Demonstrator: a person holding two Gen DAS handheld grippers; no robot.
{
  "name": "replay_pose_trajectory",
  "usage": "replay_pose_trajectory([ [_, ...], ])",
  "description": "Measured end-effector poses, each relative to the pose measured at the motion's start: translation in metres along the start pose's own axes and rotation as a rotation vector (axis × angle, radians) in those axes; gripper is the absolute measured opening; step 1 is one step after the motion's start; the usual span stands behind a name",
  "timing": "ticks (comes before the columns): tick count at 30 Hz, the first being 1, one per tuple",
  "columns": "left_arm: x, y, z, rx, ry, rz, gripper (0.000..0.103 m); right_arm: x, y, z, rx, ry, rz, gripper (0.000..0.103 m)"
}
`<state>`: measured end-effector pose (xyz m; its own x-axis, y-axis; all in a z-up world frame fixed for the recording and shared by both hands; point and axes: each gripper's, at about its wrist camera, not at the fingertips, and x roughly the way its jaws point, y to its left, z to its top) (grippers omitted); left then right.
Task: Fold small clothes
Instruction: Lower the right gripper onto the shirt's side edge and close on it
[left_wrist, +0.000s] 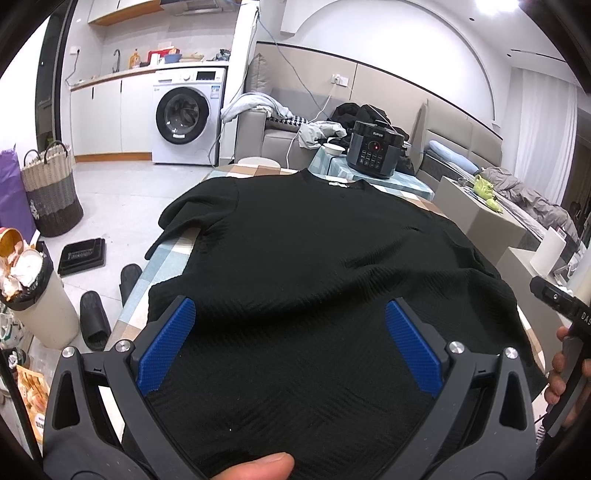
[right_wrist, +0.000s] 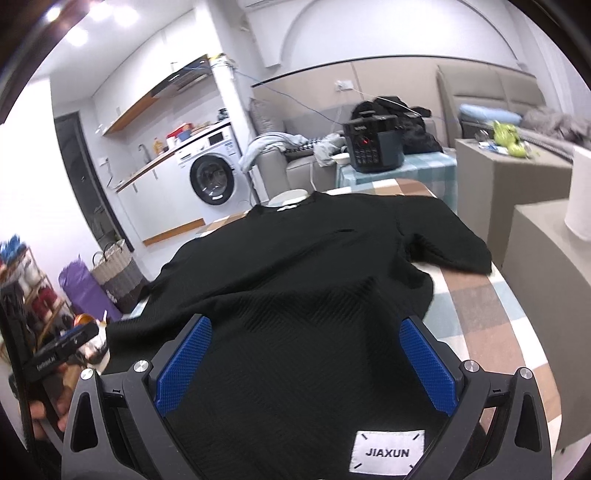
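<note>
- One black shirt (left_wrist: 314, 258) is lying flat on the checked worktop (right_wrist: 480, 295), collar pointing away, hem nearest, long axis running away from both cameras.
- Two grippers, left gripper (left_wrist: 291, 325) and right gripper (right_wrist: 306, 343), are hovering over the hem, fingers (left_wrist: 168, 347) spread wide, gripping nothing.

White sewn patch (right_wrist: 386, 452) at near hem of the black shirt (right_wrist: 295, 280) reads "JIAXUN" in black capitals. Dark pressure cooker (left_wrist: 375, 149) on the far checked cloth shows "SUPOR" in white on its lid band; its red display digits are too small to read. Right tool body (left_wrist: 576, 317) shows letters "DAS", cut off; washing machine (left_wrist: 186, 114) labels unreadable.
</note>
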<state>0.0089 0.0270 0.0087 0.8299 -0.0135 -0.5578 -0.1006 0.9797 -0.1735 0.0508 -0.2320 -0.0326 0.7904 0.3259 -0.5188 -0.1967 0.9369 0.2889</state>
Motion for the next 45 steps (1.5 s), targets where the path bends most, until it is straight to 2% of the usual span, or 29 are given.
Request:
replay_pose_trajectory([
  [4, 0.006, -0.003, 0.008, 0.021, 0.003, 0.010, 0.102, 0.001, -0.022, 0.011, 0.056, 0.027, -0.028, 0.103],
  [7, 0.013, -0.006, 0.016, 0.036, 0.001, 0.014, 0.102, 0.002, -0.051, 0.022, 0.157, 0.031, -0.002, 0.103],
  [11, 0.029, -0.002, 0.033, 0.004, 0.010, 0.005, 0.102, 0.008, -0.082, 0.039, 0.253, 0.034, -0.075, 0.102],
  [14, 0.041, 0.003, 0.042, -0.036, 0.022, -0.017, 0.102, 0.016, -0.102, 0.050, 0.323, 0.046, -0.089, 0.100],
  [18, 0.057, 0.005, 0.052, -0.042, 0.027, -0.004, 0.102, 0.035, -0.133, 0.064, 0.414, 0.074, -0.126, 0.097],
  [22, 0.077, 0.008, 0.059, -0.045, 0.052, 0.001, 0.102, 0.057, -0.163, 0.066, 0.506, 0.112, -0.163, 0.087],
  [26, 0.097, 0.010, 0.064, -0.047, 0.071, -0.026, 0.101, 0.077, -0.195, 0.067, 0.596, 0.138, -0.176, 0.086],
  [30, 0.114, 0.011, 0.067, -0.040, 0.079, -0.007, 0.101, 0.094, -0.216, 0.067, 0.652, 0.167, -0.200, 0.086],
  [35, 0.132, 0.016, 0.065, -0.060, 0.093, -0.011, 0.101, 0.108, -0.226, 0.065, 0.669, 0.182, -0.233, 0.080],
  [39, 0.144, 0.018, 0.062, -0.058, 0.111, -0.015, 0.101, 0.115, -0.229, 0.070, 0.672, 0.181, -0.268, 0.071],
  [41, 0.148, 0.019, 0.061, -0.060, 0.114, -0.020, 0.101, 0.122, -0.225, 0.075, 0.647, 0.197, -0.295, 0.053],
  [42, 0.149, 0.019, 0.060, -0.060, 0.115, -0.021, 0.101, 0.126, -0.224, 0.076, 0.636, 0.207, -0.306, 0.049],
  [44, 0.151, 0.020, 0.059, -0.059, 0.116, -0.024, 0.101, 0.132, -0.221, 0.080, 0.604, 0.214, -0.338, 0.026],
  [45, 0.152, 0.021, 0.059, -0.059, 0.114, -0.026, 0.101, 0.134, -0.220, 0.080, 0.593, 0.223, -0.356, 0.024],
])
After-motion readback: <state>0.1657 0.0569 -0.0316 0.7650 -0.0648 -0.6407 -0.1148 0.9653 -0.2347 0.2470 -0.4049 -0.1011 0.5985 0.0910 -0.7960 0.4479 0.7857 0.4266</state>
